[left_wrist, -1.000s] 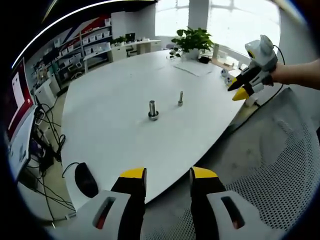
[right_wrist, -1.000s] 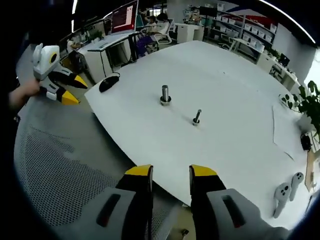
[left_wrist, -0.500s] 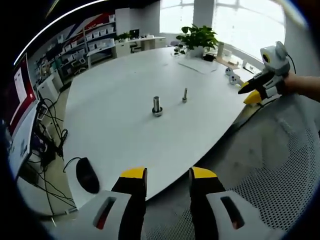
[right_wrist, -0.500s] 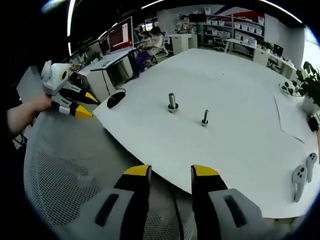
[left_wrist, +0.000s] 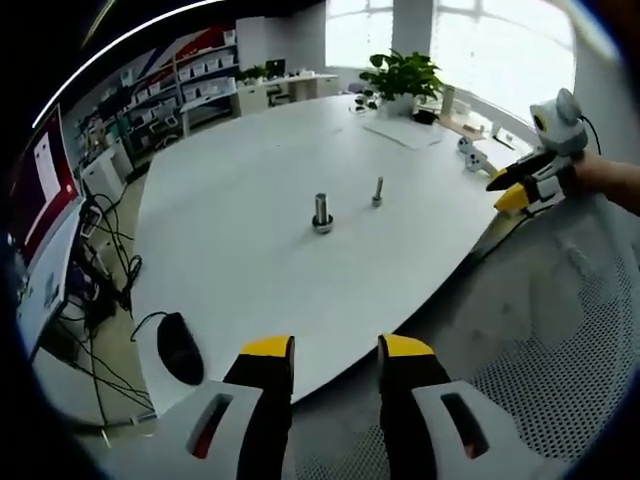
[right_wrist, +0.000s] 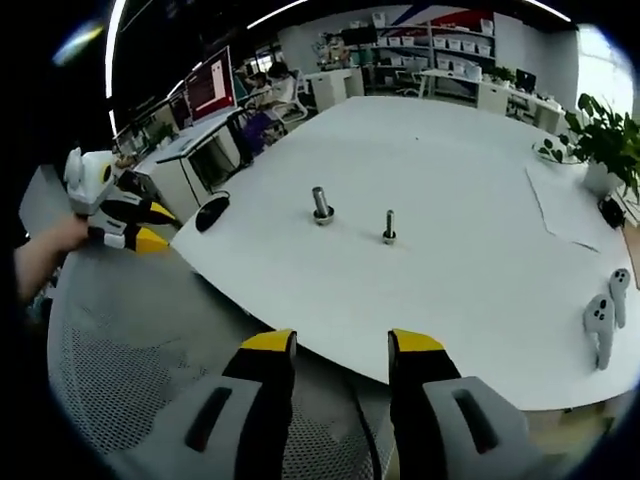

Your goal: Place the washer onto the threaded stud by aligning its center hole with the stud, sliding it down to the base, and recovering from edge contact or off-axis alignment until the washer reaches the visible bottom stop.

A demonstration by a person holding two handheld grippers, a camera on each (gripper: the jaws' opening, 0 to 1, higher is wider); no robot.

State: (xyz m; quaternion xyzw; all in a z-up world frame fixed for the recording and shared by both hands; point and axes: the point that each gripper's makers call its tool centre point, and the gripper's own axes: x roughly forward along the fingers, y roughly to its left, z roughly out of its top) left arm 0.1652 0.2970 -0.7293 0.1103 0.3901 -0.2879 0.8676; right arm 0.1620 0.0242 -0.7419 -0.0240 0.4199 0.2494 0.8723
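Observation:
Two metal studs stand upright near the middle of the white table [left_wrist: 230, 250]. The thicker stud [left_wrist: 322, 213] [right_wrist: 321, 205] has a wider ring at its base; whether that ring is the washer I cannot tell. The thinner threaded stud [left_wrist: 377, 192] [right_wrist: 389, 228] stands a short way beside it. My left gripper [left_wrist: 336, 350] is open and holds nothing, off the table's near edge. My right gripper [right_wrist: 342, 345] is also open with nothing in it, well short of the studs. Each one also appears in the other's view: the right gripper [left_wrist: 518, 185], and the left gripper [right_wrist: 135, 222] held by a hand.
A grey mesh chair back [left_wrist: 520, 340] [right_wrist: 120, 380] lies under both grippers. A black mouse [left_wrist: 180, 348] [right_wrist: 212, 213] sits at the table's edge. White controllers [right_wrist: 603, 320], a sheet of paper [right_wrist: 560, 210] and a potted plant [left_wrist: 405, 75] are at the far side.
Both views have shifted slightly with the hands. The studs stand where they were on the table. Both grippers stay open and hold nothing.

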